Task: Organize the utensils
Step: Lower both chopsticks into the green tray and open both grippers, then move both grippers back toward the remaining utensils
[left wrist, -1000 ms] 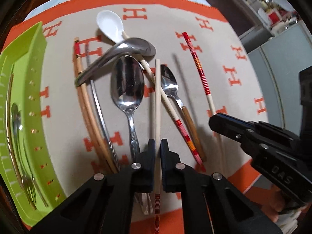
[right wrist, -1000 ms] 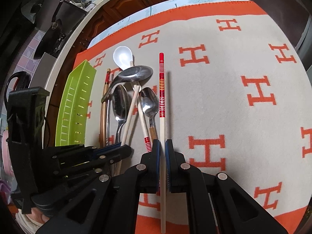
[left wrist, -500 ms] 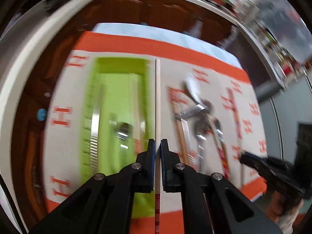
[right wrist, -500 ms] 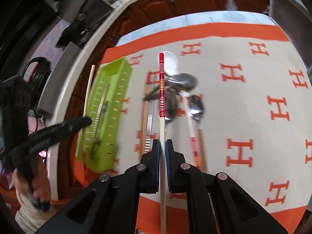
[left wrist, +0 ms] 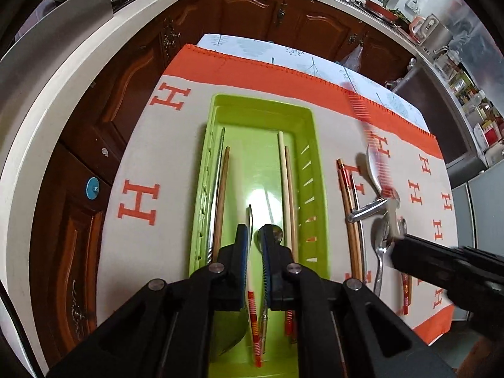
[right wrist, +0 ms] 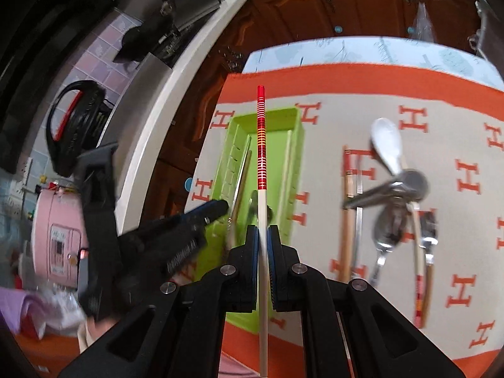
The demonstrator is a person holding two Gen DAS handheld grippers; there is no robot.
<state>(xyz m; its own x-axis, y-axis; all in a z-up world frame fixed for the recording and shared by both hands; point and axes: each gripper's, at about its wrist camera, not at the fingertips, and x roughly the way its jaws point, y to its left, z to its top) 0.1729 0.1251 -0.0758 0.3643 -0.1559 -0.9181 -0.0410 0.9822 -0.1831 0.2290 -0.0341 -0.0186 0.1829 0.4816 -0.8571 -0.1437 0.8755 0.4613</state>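
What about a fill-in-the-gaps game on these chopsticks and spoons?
The right gripper is shut on a red-striped ___.
The tray is coloured ___.
The white spoon lies ___ the tray, on the cloth.
The cloth's orange letters are all ___.
Missing: chopstick, green, outside, H.

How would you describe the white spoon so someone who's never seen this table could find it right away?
Start at the orange-bordered cloth with the H pattern, then look right of the green tray to the loose heap of cutlery. The white spoon lies at the heap's far end, bowl pointing away. It is the only white, non-metal spoon; the others are shiny steel.
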